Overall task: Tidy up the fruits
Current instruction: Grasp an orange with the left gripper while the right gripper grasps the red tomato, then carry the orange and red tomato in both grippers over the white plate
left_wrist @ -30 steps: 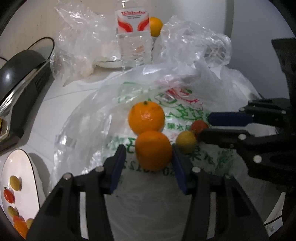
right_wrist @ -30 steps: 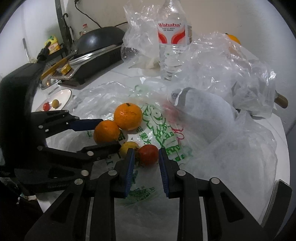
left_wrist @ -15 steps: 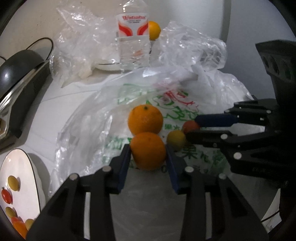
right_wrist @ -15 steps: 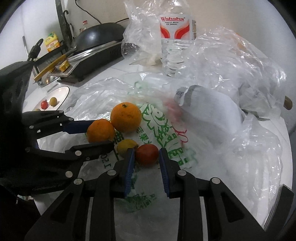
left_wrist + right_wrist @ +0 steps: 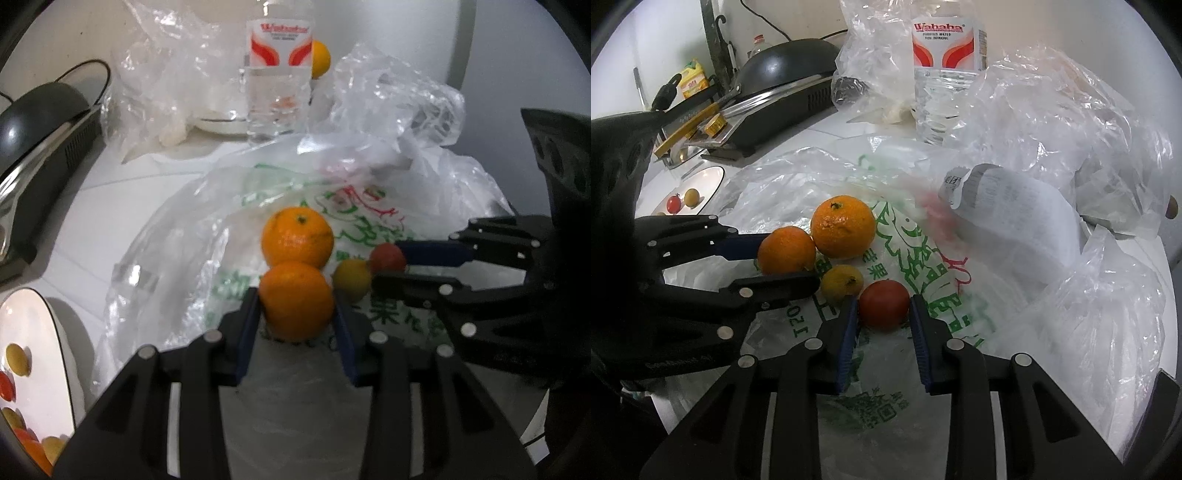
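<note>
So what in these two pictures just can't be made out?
- Left wrist view: the round orange fruit at the back is half hidden by the clear plastic water bottle.
- Left wrist view: the white oval plate of small tomatoes is cut by the edge.
- Right wrist view: the grey-white wrapped bundle is blurred under crinkled clear plastic.

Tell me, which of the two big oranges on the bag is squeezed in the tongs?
The nearer orange, sitting between the left tongs, with a blue pad against each side. The orange with the green stem dot lies just behind it, touching it but outside the tongs.
</note>
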Tool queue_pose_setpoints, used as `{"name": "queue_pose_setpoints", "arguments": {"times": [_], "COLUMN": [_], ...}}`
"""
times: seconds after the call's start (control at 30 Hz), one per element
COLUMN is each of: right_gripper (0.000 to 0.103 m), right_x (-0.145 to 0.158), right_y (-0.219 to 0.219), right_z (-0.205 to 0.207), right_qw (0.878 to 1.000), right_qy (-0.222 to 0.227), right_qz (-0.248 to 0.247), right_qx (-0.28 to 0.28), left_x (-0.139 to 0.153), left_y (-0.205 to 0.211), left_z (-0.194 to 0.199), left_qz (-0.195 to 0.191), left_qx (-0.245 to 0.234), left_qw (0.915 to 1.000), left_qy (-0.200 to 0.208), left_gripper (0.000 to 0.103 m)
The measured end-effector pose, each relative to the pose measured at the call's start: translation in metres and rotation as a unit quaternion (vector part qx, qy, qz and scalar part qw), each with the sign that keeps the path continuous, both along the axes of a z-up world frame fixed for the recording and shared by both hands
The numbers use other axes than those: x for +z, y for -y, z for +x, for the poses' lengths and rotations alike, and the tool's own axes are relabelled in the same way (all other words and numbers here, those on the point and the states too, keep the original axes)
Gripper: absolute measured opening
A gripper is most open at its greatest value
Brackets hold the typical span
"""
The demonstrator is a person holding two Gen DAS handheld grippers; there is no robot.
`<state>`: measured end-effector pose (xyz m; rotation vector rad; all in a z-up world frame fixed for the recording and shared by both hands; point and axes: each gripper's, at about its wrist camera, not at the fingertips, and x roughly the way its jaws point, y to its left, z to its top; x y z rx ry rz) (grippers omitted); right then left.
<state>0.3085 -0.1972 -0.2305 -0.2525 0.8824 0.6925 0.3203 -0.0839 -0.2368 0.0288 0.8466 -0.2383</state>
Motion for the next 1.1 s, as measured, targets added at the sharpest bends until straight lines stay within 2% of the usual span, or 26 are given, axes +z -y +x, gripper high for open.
{"name": "queue_pose_setpoints", "arguments": {"times": [0.13, 0.7, 1.1], "right_gripper": [0.030, 0.030, 0.030], "right_x": [0.006, 0.036, 0.052], "right_y": [0.002, -0.003, -0.011], "right_z": [-0.006, -0.037, -0.058], "right_qw": [1.000, 0.999, 0.998], "right_qy": [0.007, 0.042, 0.061], "right_qz": [0.002, 0.008, 0.017], "right_qx": [-0.004, -0.011, -0.009], "left_x": [0.002, 0.031, 0.049], "left_y": [0.005, -0.004, -0.012], "left_z": [-0.008, -0.055, -0.079], "left_qz": [0.000, -0.014, -0.008], "left_qx": [-0.018, -0.026, -0.029], "left_qw": [0.9998, 0.9988, 0.9978], "left_qy": [0.004, 0.038, 0.059], "left_gripper": [0.039, 0.039, 0.039]}}
